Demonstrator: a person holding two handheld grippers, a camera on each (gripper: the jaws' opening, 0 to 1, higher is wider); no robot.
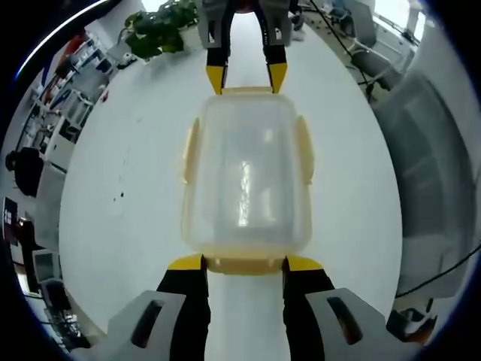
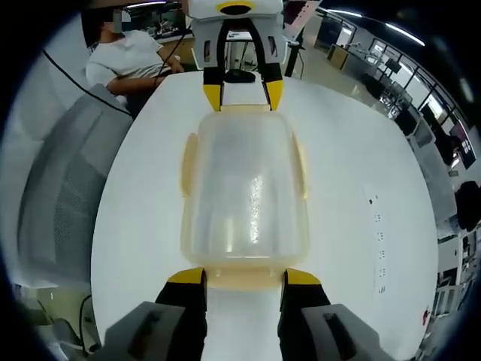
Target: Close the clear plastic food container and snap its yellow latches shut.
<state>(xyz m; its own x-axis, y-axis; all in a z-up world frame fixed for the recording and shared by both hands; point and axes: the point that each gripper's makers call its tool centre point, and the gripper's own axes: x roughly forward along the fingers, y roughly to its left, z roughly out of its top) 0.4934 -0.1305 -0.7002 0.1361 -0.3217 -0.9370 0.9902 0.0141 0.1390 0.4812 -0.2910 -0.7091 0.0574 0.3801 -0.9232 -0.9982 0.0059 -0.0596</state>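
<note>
1. Left gripper view: the container (image 1: 246, 184) sits at centre on the white table (image 1: 113, 188), lid on and seated flat as far as can be told.
2. The left gripper (image 1: 244, 263) rises from 6 o'clock, jaws spread about as wide as the near end latch (image 1: 244, 264), tips beside its two corners. It clamps nothing; whether the tips touch the latch cannot be told.
3. The right gripper (image 1: 246, 78) enters at 12 o'clock, jaws likewise apart, tips at the far end latch (image 1: 246, 91).
4. Side latches (image 1: 191, 153) at 9 and 3 o'clock stand slightly out from the walls; snapped or not cannot be told.
5. Right gripper view: the same container (image 2: 244, 199) lies at centre. The right gripper (image 2: 244, 277) at 6 o'clock straddles its end latch (image 2: 244, 278), jaws apart.
6. The left gripper (image 2: 243, 93) faces it at 12 o'clock.
7. Judgement: closing looks done; the end latches are in hand, and the side latches probably remain.
</note>
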